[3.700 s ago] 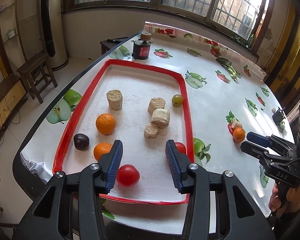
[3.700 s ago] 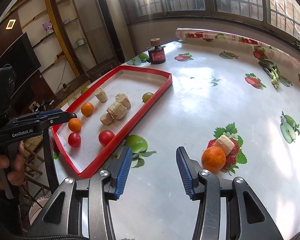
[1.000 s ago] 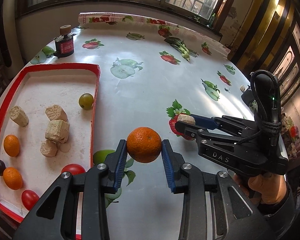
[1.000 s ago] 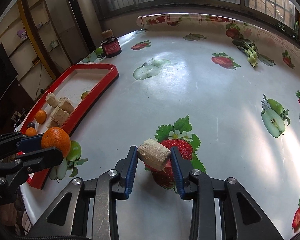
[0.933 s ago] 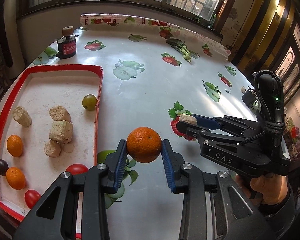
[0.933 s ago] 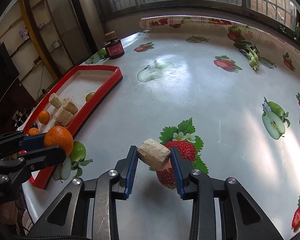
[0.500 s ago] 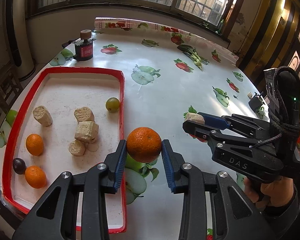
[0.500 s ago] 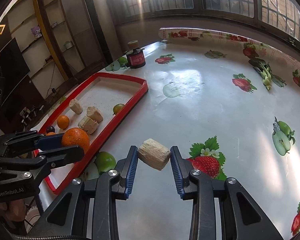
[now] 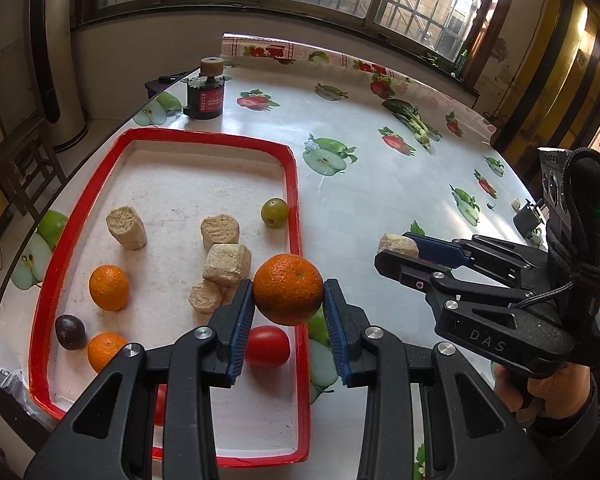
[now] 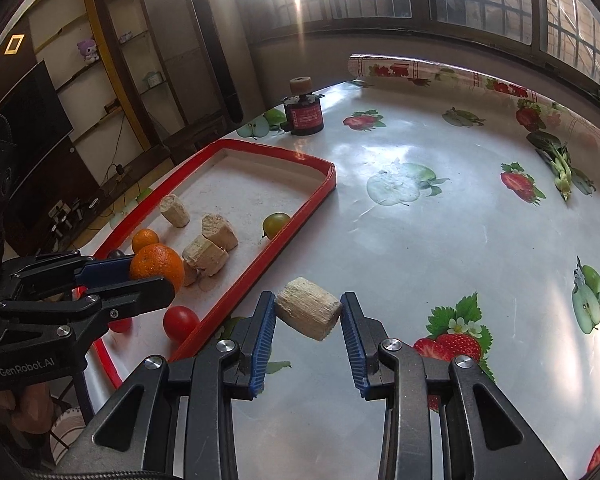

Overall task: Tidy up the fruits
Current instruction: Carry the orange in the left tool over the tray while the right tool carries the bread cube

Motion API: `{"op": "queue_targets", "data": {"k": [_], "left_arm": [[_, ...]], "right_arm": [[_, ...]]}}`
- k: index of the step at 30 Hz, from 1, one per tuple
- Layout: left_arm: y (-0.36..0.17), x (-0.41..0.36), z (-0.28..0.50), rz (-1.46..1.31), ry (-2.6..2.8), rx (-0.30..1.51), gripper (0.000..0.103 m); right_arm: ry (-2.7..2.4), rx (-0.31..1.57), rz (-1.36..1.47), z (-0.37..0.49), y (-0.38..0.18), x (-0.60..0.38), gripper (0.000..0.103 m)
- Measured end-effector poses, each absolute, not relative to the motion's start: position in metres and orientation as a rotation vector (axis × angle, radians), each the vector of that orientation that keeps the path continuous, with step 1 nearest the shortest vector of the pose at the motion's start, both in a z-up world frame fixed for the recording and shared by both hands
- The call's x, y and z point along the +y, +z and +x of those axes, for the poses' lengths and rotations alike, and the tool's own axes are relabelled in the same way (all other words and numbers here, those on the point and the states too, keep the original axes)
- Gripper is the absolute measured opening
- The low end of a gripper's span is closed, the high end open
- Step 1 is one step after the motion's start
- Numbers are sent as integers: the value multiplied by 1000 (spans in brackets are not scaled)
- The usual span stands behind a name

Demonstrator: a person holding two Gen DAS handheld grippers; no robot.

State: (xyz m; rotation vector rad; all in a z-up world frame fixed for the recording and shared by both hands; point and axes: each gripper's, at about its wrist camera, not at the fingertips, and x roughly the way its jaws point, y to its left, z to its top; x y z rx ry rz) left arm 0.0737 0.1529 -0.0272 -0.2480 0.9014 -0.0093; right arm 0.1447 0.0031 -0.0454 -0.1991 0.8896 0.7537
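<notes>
Windows are lining the far wall, and a round table (image 9: 380, 208) with a fruit-print oilcloth is filling both views. Sitting on its left part is the red-rimmed tray (image 9: 298, 240), long axis running away from the person toward a small dark red-labelled jar (image 9: 205, 94) beyond its far end.

Lying in the tray: four tan cork-like chunks (image 9: 227, 260) around the middle, two oranges (image 9: 109, 287) and a dark plum (image 9: 70, 331) by the left rim, a green grape-like fruit (image 9: 274, 212) against the right rim, a red tomato (image 9: 269, 346) at the near right; a second red one is mostly hidden behind the left tool.

Left gripper (image 9: 288, 312) is clamping a held orange (image 9: 288, 295) between its blue pads, raised in the air, fingers pointing along the tray's length. It appears to be hanging over the near right part of the tray, just inside the rim, so this hand is the nearer one, and a drop down and slightly leftward looks like the move.

Right gripper (image 10: 308, 322) is pinching a tan chunk (image 10: 307, 313) by its ends, the chunk's long axis spanning the jaws, slightly tilted. It is hovering over bare oilcloth just right of the tray's near right rim; the tray lies ahead-left of it, so a short leftward carry over the rim seems needed.
</notes>
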Motion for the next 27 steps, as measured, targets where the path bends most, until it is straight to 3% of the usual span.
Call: {"op": "queue_targets", "data": {"k": [27], "left_arm": [[-38, 240, 116, -270, 130, 922, 32]], "right_arm": [[813, 892, -247, 196, -46, 91, 34]]}}
